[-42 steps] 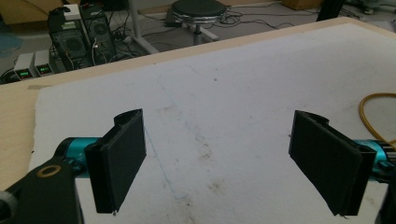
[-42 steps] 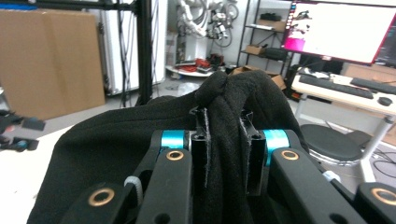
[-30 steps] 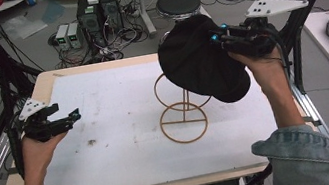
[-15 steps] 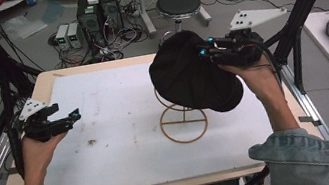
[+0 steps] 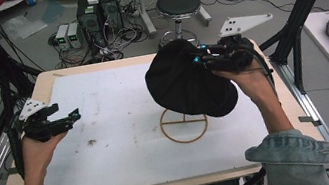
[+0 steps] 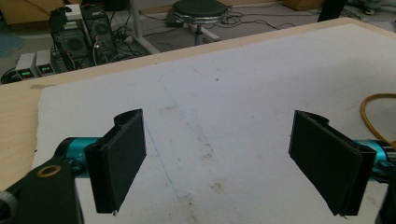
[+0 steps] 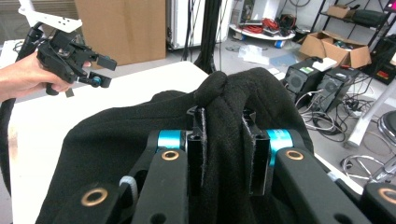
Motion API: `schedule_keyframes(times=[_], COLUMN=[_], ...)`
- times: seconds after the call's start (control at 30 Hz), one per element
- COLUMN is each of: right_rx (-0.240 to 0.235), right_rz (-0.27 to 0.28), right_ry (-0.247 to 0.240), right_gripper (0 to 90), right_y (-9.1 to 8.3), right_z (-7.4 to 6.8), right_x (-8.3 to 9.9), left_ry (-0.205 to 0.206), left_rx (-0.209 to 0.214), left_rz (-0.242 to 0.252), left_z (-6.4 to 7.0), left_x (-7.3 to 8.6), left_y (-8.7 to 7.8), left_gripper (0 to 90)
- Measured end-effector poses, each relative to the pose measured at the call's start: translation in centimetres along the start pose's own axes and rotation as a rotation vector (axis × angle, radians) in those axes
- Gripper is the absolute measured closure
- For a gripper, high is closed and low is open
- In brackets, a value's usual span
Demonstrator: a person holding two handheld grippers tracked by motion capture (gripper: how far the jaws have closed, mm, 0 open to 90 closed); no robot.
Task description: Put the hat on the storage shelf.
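The right gripper [image 5: 199, 59] pinches a fold of a black hat [image 5: 187, 88] between its two jaws; in the right gripper view the soft fabric [image 7: 224, 121] bulges up between them, so the grip looks firm. The hat hangs in the air above the wire stand [image 5: 184, 124], a yellow-brown frame whose round base ring lies on the white table [image 5: 119, 105] at about 4 o'clock from the table's middle. The upper part of the stand is hidden behind the hat, so I cannot tell whether the crown already touches it.

The left gripper [image 5: 74, 116] hovers over the table's 9 o'clock edge, well apart from the hat, with its jaws spread wide and nothing between them; the left gripper view shows bare table between the pads [image 6: 119, 158] and a bit of the stand's ring [image 6: 373, 112] at 3 o'clock.

The step in hand appears to be setting the hat onto the stand. The next move likely calls for lowering the hat so its opening settles over the top of the stand, then spreading the right jaws only once the fabric rests there, lest it slide off
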State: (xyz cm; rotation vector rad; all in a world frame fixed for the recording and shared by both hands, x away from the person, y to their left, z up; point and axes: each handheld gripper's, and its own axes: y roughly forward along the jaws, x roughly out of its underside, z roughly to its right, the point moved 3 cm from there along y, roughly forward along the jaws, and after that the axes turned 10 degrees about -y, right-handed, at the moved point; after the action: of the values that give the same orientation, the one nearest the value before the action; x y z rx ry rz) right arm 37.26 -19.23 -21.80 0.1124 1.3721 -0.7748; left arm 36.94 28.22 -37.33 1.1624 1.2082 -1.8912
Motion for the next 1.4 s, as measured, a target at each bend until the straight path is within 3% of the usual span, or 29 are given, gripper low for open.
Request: schedule_keyframes(times=[0.37, 0.73, 1.4], right_rx=[-0.023, -0.015, -0.027], right_rz=[-0.033, -0.045, -0.043], right_ry=[-0.009, -0.009, 0.046], right_gripper=[73.9, 72.0, 58.2], right_y=[1.1, 1.4, 1.7], right_z=[-0.3, -0.3, 0.0], right_x=[0.5, 0.7, 1.5], left_ry=[0.001, 0.0, 0.006], left_rx=[0.001, 0.006, 0.01], left_rz=[0.003, 0.003, 0.001], left_z=[-0.1, 0.1, 0.2], left_x=[-0.1, -0.1, -0.2], left_y=[-0.1, -0.1, 0.1], left_gripper=[19.1, 19.1, 19.1])
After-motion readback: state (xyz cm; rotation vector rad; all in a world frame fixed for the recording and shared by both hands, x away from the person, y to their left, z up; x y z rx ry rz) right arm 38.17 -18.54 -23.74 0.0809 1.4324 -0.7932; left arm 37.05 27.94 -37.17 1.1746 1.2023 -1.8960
